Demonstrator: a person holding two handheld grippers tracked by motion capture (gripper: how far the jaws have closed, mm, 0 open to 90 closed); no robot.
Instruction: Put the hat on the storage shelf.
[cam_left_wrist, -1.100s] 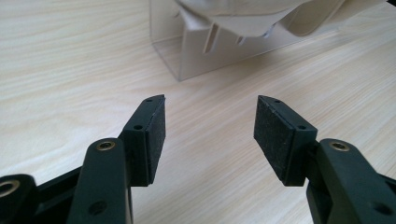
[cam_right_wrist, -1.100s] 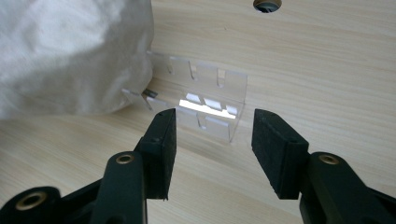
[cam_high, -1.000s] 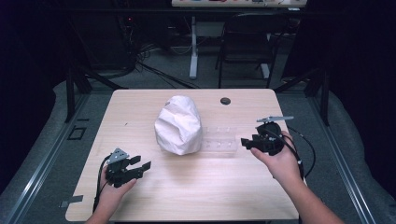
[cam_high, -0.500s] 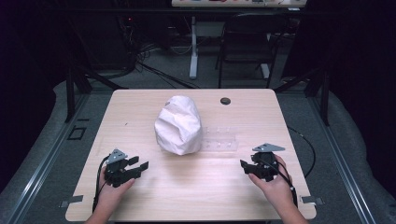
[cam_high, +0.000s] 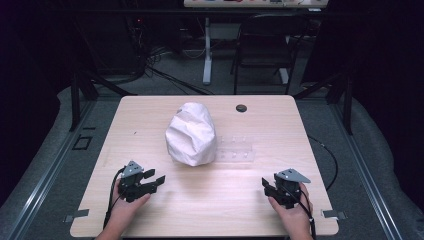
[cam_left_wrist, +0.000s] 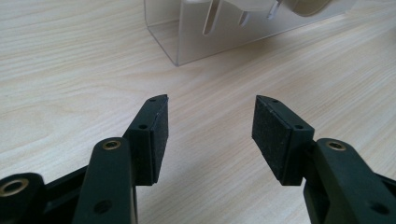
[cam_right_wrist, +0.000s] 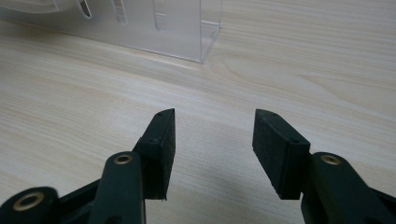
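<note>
While we wait: both hands rest low on the table (cam_high: 150, 125).
Left gripper (cam_high: 145, 181): jaws apart, empty.
Right gripper (cam_high: 272, 187): jaws apart, empty.
Risk: we could knock the clear tray (cam_high: 235, 149) or tear the crumpled paper bag (cam_high: 191, 134) touching it.
Nearby: black cap (cam_high: 241, 108), far edge, clear of our path.

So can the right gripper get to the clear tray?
Probably yes. The right gripper is open, and bare table lies between it and the clear tray. The white bag sits on the tray's far left end, out of the way.
</note>
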